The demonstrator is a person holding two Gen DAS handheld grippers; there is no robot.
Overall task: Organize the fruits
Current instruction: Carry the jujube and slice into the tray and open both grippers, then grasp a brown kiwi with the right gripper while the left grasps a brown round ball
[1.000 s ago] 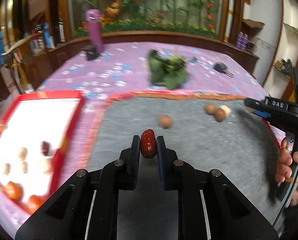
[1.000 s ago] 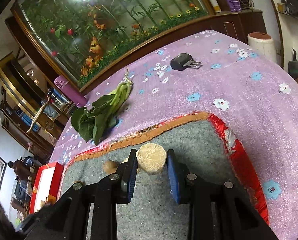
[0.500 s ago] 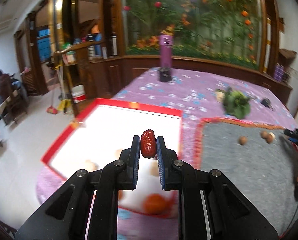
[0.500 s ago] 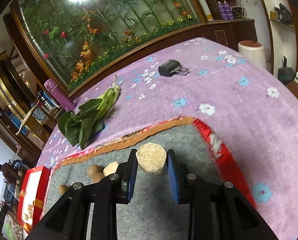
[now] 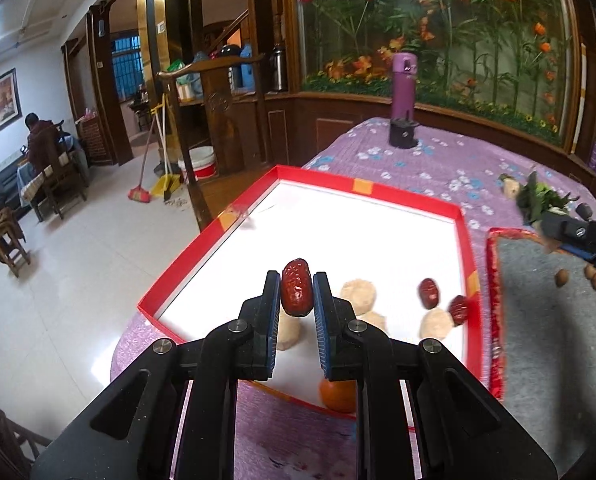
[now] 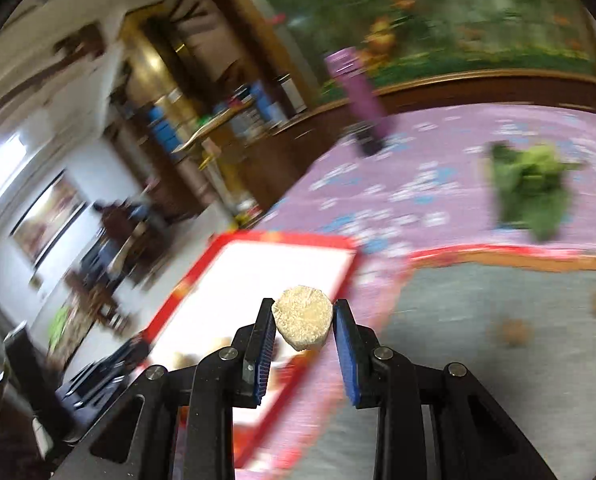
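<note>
Date (image 5: pixel 296 294) sits pinched upright in the left tool (image 5: pixel 296 312) above the red tray (image 5: pixel 464 240); the right tool (image 6: pixel 303 334) pinches a pale cake (image 6: pixel 303 318).

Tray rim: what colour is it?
Red, with a few orange patches, around a white floor; the tray shows best in the left wrist view.
</note>
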